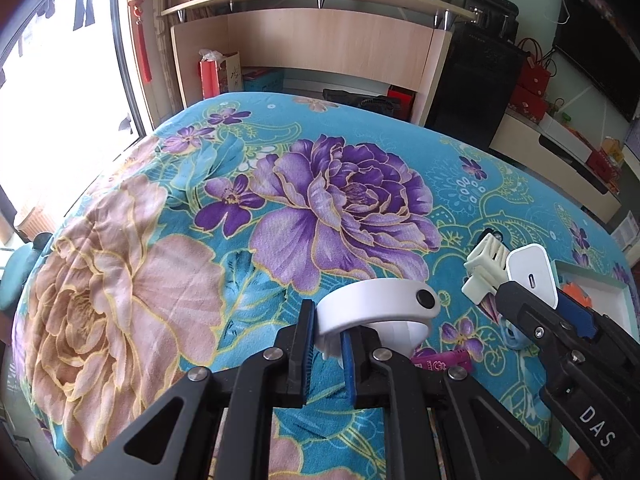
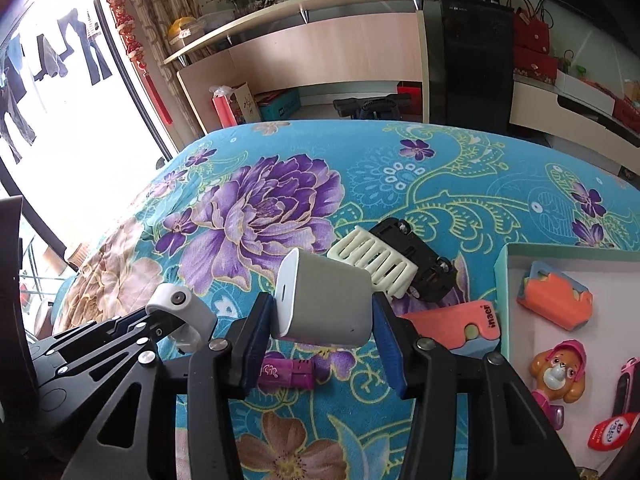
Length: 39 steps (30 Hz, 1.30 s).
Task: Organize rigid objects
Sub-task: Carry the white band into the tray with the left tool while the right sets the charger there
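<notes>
- Up close in the left wrist view, the left tongs [image 1: 327, 338] are clamped on the near rim of a white ring-shaped part [image 1: 380, 306] with a black button on its side; it hangs just above the floral cloth [image 1: 160, 240] of the desk.
- That ring looks like light, stiff plastic with a smooth, curved wall, so I judge it could swivel between the pads; a hold across the flat of the band seems safer than one on the rounded edge.
- To the right in the same view, the right tongs [image 1: 560, 304] carry a white charger block [image 1: 532, 276], with a cream comb-like piece [image 1: 486, 270] lying on the cloth just behind it.
- Next, the right wrist view shows the right tongs [image 2: 324, 328] closed on the two broad sides of the white charger block [image 2: 326, 304], raised off the cloth and tilted, port end to the left.
- It is probably compact, rigid and glossy, so squeezing its flat faces, as now, suits it.
- Below it lies a purple lighter [image 2: 288, 374]; a coral box [image 2: 456, 326] rests against the tray [image 2: 502, 280], which already holds a toy dog [image 2: 558, 374] and other small things.
</notes>
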Tool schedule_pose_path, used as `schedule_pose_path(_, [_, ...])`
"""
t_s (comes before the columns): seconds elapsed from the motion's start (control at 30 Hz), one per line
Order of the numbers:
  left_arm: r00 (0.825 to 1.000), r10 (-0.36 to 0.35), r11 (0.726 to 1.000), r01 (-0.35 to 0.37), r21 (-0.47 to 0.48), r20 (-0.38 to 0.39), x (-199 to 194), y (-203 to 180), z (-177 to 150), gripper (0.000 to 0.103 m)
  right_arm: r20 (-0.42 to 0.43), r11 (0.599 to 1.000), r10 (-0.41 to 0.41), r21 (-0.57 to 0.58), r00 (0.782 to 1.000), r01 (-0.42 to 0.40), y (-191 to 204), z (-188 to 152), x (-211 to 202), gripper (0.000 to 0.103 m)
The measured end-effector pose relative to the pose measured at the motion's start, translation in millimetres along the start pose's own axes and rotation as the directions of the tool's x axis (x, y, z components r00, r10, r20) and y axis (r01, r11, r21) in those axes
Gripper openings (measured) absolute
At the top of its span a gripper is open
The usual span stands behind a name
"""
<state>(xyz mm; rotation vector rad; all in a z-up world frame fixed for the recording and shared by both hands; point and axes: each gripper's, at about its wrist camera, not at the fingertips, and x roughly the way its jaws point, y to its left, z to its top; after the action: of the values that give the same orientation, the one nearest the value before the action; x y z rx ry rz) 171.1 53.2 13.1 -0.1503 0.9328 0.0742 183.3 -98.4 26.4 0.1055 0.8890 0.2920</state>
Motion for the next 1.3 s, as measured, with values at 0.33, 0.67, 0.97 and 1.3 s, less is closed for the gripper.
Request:
schedule_pose_path(0.33, [0.997,-0.076,0.992,0.075,0.103,0.006,-9,-44,2,0.014,0.090,0.990,-0.129,0.074,0.988,0.123,-54,11,-57,0.051])
schedule_pose_path(0.67, [0.989,-0.148,0.956,0.147,0.253,-0.018,-20,-113,2,0.013,0.079,0.920,-0.317,0.267,0.945,0.286,-147,-3,-102,0.051])
schedule_pose_path(0.97, [0.978,-0.204,0.887,0.201,0.416,-0.038,-32,-192,17,0.013,0.018,0.826,-0.462,0.373,0.887,0.423,-202,-24,-125,0.051])
schedule_pose_path(1.3, [0.957,-0.248,0.831,0.290,0.474,-0.152,-22,-258,10,0.013,-0.059,0.754,-0.512,0.448,0.857,0.481,-240,-44,-133,0.051])
